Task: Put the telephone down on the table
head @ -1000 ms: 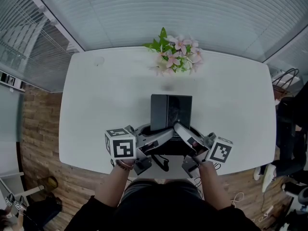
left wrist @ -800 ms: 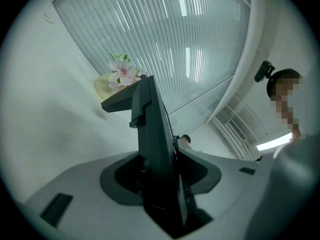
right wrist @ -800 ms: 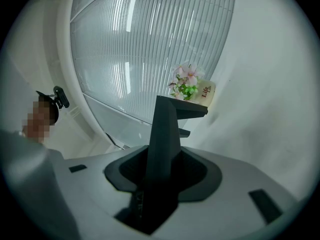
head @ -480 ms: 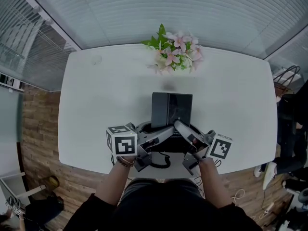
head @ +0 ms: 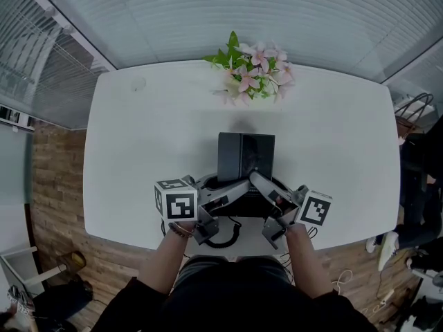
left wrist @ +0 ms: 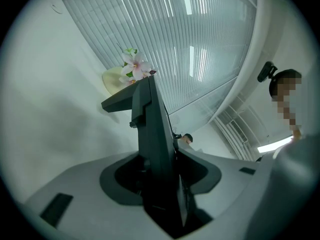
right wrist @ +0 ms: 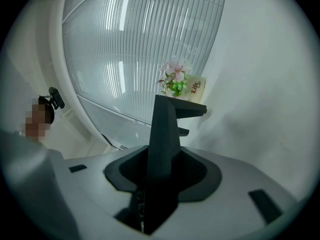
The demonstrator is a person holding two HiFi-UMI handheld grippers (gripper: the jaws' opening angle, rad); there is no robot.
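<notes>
Left gripper [head: 239, 187] and right gripper [head: 260, 182] level, converging, jaws both clamped.

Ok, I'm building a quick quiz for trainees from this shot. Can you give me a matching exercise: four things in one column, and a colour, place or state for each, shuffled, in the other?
Things:
1. telephone
2. flowers
3. table
4. left claw

Descriptions:
A. white top
B. shut on the black thing, coming in from the person's left
C. pink, at the far edge
D. black, gripped from two sides

Pairs: 1-D, 2-C, 3-A, 4-B
</notes>
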